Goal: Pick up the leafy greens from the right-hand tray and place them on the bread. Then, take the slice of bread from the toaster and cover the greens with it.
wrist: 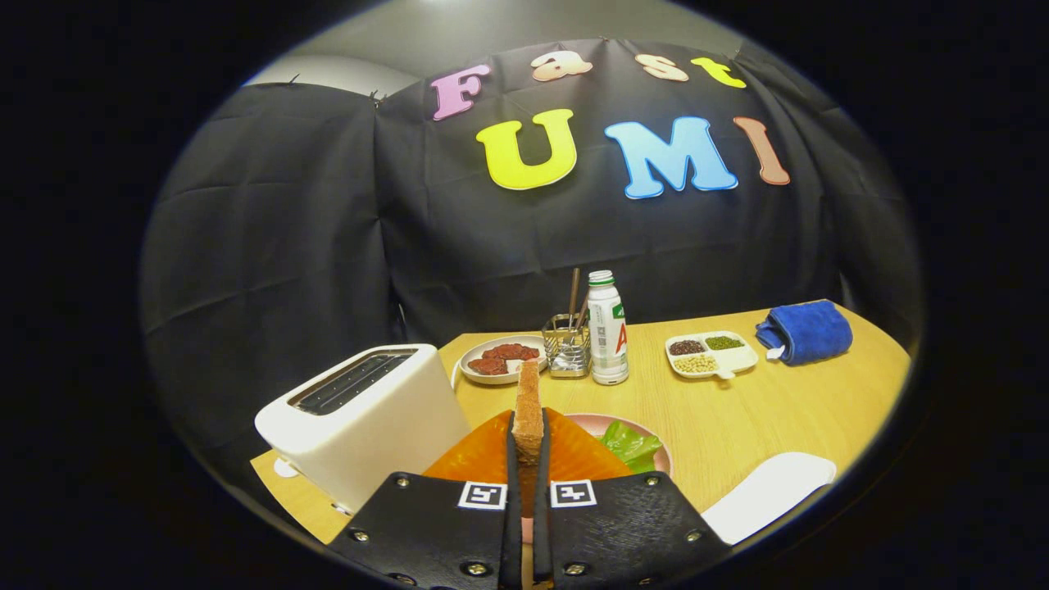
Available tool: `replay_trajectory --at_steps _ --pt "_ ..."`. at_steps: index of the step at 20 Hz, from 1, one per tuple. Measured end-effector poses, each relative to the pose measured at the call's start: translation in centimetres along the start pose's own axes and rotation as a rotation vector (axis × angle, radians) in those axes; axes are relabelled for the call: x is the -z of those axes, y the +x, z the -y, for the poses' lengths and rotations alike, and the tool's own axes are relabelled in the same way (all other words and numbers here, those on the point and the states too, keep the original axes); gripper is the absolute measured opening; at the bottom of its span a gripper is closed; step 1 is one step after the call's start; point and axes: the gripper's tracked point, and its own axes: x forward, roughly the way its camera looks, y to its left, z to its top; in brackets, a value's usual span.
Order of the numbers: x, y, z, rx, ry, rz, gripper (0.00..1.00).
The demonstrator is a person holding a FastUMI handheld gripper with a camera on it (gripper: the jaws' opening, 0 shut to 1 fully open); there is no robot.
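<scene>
Right now the hand-held gripper (pixel 529 447) is clamped on a slice of bread (pixel 529 406), both fingers (pixel 513 483) pressing its flat sides so that it stands upright and edge-on between them, its crust rising past the fingertips. Below and just ahead of the fingers sits a pink plate (pixel 647 438) on the wooden bench (pixel 737 418); on it lies something orange and ridged (pixel 574 455), too close to the camera to identify, with the leafy greens (pixel 629 447) resting at its right side. To the left of the fingers, close by, stands a white toaster (pixel 369 418) with its two slots facing up. Beyond the held bread, further back on the bench, is a small plate of reddish-brown slices (pixel 501 359), and just beside it a wire holder (pixel 567 348) with utensils standing in it, touching or nearly touching a white bottle with a green cap (pixel 607 328). Right of the bottle lies a white divided dish (pixel 711 354) holding dark, green and pale beans in separate compartments, and near that a folded blue cloth (pixel 807 330). A white tray (pixel 766 492) sits at the near right of the fingers.
</scene>
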Motion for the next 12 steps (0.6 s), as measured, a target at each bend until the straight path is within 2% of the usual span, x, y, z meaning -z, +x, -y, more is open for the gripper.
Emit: replay_trajectory --at_steps 5,12 --pt "1.0 0.1 -1.9 -0.043 -0.024 -0.004 0.05" --pt "3.1 2.0 -1.7 -0.046 -0.056 -0.063 0.05"
